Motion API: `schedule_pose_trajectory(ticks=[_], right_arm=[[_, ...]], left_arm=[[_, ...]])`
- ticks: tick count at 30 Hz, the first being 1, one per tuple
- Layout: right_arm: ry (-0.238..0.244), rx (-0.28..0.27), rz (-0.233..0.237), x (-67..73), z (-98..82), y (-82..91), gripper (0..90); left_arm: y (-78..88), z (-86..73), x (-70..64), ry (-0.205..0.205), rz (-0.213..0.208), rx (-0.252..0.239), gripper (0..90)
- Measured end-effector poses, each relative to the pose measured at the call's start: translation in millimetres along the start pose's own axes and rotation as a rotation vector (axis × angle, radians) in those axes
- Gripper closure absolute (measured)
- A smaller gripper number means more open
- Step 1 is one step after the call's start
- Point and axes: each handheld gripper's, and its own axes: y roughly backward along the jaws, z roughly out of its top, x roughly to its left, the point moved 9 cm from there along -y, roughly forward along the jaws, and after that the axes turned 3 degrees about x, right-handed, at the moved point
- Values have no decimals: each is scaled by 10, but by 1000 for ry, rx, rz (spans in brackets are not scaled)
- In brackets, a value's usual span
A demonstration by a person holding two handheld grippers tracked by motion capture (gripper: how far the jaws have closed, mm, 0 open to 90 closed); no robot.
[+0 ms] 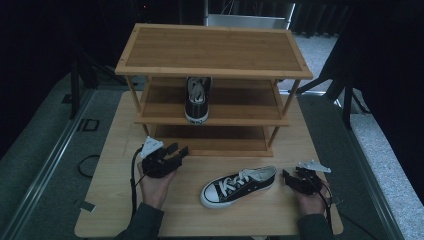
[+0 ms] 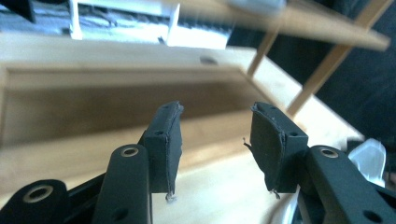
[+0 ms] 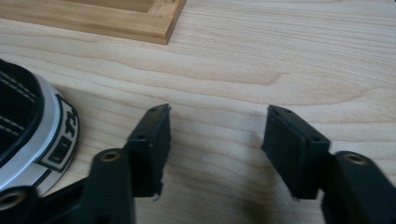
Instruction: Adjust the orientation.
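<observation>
Both grippers sit low over the wooden table [image 1: 115, 200], one in each of my hands. Left gripper [image 1: 176, 149]: jaws spread wide, nothing between them, pointed toward the bottom tier of the wooden shoe rack [image 1: 212, 50]; in the left gripper view its pads [image 2: 164, 144] frame that lower shelf. Right gripper [image 1: 287, 176]: jaws also wide apart and empty, hovering just beside the heel of the black sneaker on the table [image 1: 239, 185]; in the right gripper view the heel's white rubber and black label lie at the left edge, apart from the near pad [image 3: 149, 149]. That sneaker lies between my two grippers, toe toward me and to the left, white laces up. Second black sneaker [image 1: 197, 100] stands on the rack's middle shelf, toe facing me. Rack top is bare wood.
</observation>
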Motion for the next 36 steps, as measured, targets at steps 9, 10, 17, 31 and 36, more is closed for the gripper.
schedule_pose_trajectory(ticks=[9, 10, 17, 31, 36], right_arm=[[17, -12, 12, 72, 17, 53, 455], [20, -14, 13, 76, 21, 57, 456], [11, -30, 58, 141, 43, 87, 461], [28, -49, 109, 293, 86, 105, 460], [28, -63, 120, 311, 107, 124, 461]], left_arm=[[-59, -477, -210, -29, -80, 101, 508], [-48, -525, -236, -38, -86, 108, 507], [-28, -759, -410, -88, -130, 186, 418], [20, -1055, -671, -197, -161, 265, 254], [-45, -1224, -704, -209, -165, 329, 223]])
